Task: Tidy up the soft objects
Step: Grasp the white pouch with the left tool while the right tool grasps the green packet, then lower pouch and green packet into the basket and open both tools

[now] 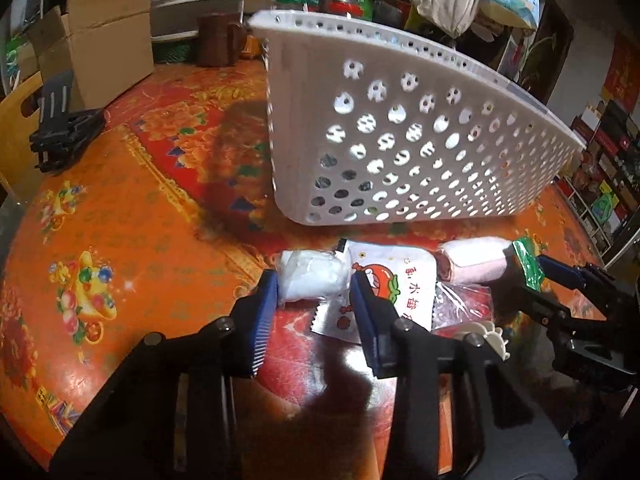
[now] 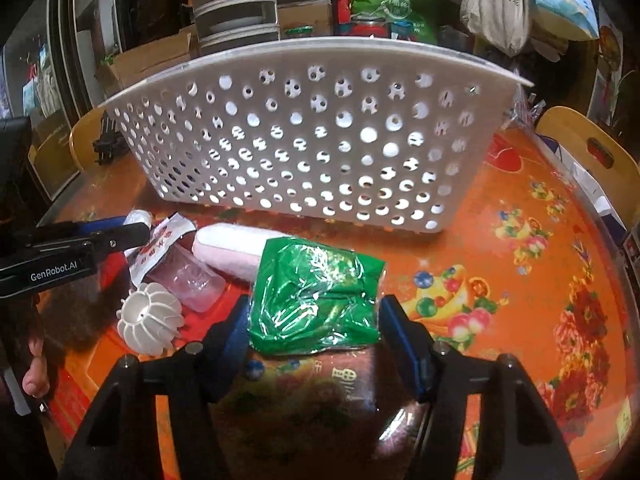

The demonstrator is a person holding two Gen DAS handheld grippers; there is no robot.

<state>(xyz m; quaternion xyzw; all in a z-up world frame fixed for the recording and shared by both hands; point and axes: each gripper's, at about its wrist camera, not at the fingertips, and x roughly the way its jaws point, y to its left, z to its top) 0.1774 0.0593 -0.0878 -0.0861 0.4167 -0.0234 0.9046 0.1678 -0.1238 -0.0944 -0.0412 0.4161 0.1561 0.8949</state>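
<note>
A white perforated basket stands on the orange flowered table; it also shows in the right wrist view. My left gripper is open, its fingers on either side of a white plastic-wrapped bundle, next to a printed white sachet. My right gripper holds a green shiny packet between its pads, lifted a little over the table; the packet also shows in the left wrist view. A pink-and-white roll and a clear pink packet lie in front of the basket.
A white ribbed plastic ball lies at the left of the pile. A black folded stand and cardboard boxes sit at the table's far left. A wooden chair back is at the right edge.
</note>
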